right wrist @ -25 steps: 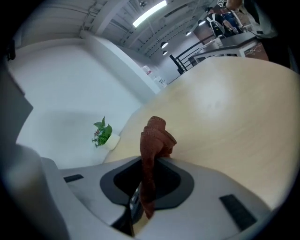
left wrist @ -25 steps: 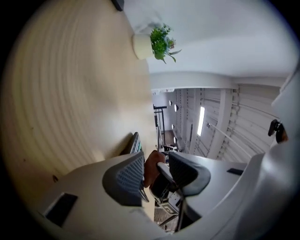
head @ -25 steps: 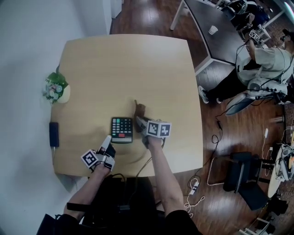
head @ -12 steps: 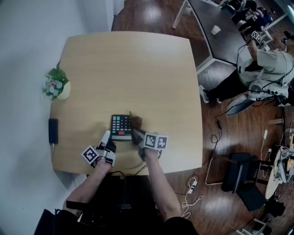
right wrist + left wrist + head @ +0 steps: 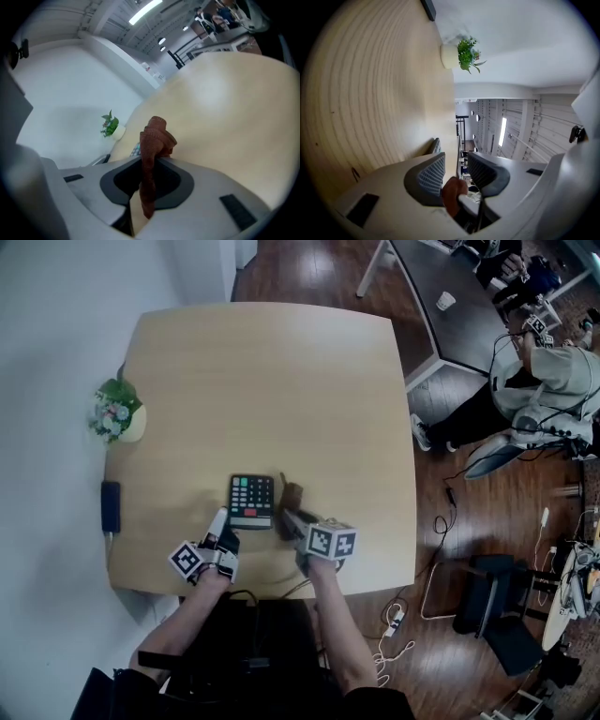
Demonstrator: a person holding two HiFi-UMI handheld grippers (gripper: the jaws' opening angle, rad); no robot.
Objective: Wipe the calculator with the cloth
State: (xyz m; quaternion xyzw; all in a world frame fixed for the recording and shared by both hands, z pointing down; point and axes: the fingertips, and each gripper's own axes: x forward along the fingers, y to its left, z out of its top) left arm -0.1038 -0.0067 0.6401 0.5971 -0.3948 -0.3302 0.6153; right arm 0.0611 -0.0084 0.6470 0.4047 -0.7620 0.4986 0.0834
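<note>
The black calculator [image 5: 251, 501] lies flat near the table's front edge. My right gripper [image 5: 287, 516] is just right of it, shut on a rust-brown cloth [image 5: 292, 494] that bunches up beyond the jaws. In the right gripper view the cloth [image 5: 153, 138] is pinched in the right gripper [image 5: 152, 161], with a sliver of the calculator [image 5: 135, 150] to the left. My left gripper [image 5: 219, 525] sits at the calculator's front left corner, lying level. In the left gripper view the left gripper [image 5: 457, 176] has jaws closing with nothing between them, and the calculator's edge [image 5: 436, 145] shows beside them.
On the light wooden table [image 5: 281, 381], a small potted plant [image 5: 117, 418] and a black phone-like slab [image 5: 111, 505] sit at the left edge. A person [image 5: 544, 381] sits by a dark desk [image 5: 441, 324] at the back right. A chair [image 5: 497, 606] stands on the floor at right.
My right gripper has drawn the cloth back toward the table's front edge, down along the calculator's right side. The left gripper has stayed where it was.
</note>
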